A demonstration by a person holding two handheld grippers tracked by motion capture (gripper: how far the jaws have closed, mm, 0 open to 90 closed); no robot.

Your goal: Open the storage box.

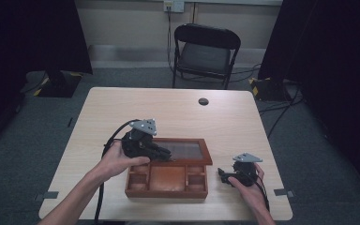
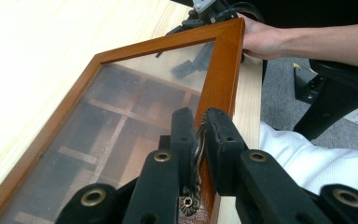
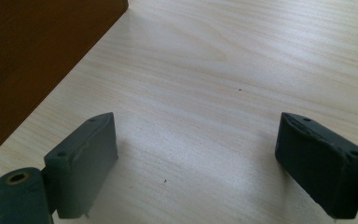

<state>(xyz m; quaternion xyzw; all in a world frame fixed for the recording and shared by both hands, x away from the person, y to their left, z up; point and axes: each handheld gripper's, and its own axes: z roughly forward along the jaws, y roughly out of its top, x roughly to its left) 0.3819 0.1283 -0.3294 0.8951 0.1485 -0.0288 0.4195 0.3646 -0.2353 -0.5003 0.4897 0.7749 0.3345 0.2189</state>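
Observation:
A brown wooden box (image 1: 166,187) with several compartments stands near the table's front edge. Its glass lid (image 1: 183,151), framed in wood (image 2: 221,70), is tilted up off the front of the box. My left gripper (image 1: 167,154) (image 2: 201,119) is shut on the small brass handle (image 2: 198,149) at the lid's front edge. The compartments show through the glass (image 2: 130,112). To the right of the box my right gripper (image 1: 222,174) (image 3: 196,140) rests low over the table, jaws wide open with only bare tabletop between them. The box's side wall (image 3: 28,56) is at its left.
The light wooden table (image 1: 178,112) has a round cable hole (image 1: 203,101) at the back. A black folding chair (image 1: 205,54) stands behind it. Black curtains hang on both sides. The other hand with its gripper (image 2: 209,9) appears beyond the lid.

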